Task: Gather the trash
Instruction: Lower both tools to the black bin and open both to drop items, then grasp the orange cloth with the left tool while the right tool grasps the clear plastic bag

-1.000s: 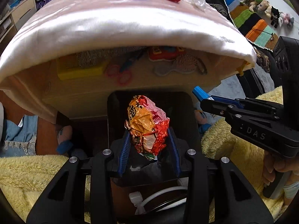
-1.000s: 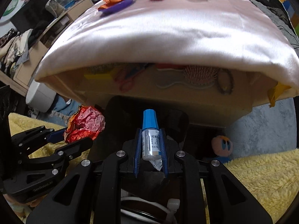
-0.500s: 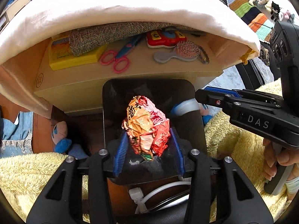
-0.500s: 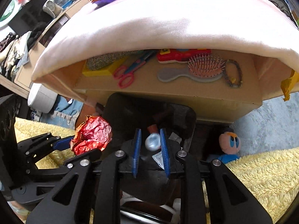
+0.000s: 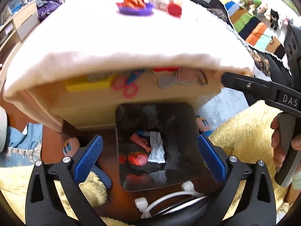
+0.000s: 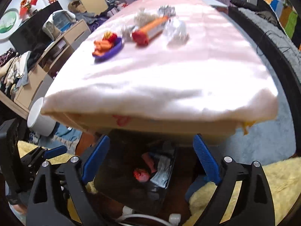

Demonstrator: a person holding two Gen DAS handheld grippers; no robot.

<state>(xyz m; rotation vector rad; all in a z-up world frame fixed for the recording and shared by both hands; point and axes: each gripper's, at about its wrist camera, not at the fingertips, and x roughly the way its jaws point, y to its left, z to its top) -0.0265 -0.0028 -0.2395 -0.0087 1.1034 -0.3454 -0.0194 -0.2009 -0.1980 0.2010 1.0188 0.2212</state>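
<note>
A black trash bin (image 5: pixel 188 116) (image 6: pixel 116 188) stands on the floor under the table's edge. Inside lie a crumpled red snack wrapper (image 5: pixel 137 158) (image 6: pixel 141 175), a silvery wrapper (image 5: pixel 157 148) (image 6: pixel 161 171) and a pink piece (image 5: pixel 139 141). My left gripper (image 5: pixel 150 156) hangs over the bin, its jaws opening wide with nothing between them. My right gripper (image 6: pixel 150 160) is also above the bin, jaws opening, nothing between the pads. On the pink tablecloth (image 6: pixel 169 66) lie a red-capped orange tube (image 6: pixel 148 30) and crumpled clear plastic (image 6: pixel 175 31).
A purple plate of toy food (image 6: pixel 107 47) (image 5: pixel 134 7) sits on the table. A shelf under the tabletop holds pink scissors (image 5: pixel 126 86), a hairbrush (image 5: pixel 180 77) and a yellow box (image 5: pixel 88 83). Yellow fluffy rug (image 5: pixel 244 131), plush toys (image 5: pixel 203 124) and a white cable (image 5: pixel 169 195) surround the bin.
Both grippers opened: the red snack wrapper fell from the left one and the small blue-capped bottle from the right one into the bin. Both views have risen, showing more tabletop.
</note>
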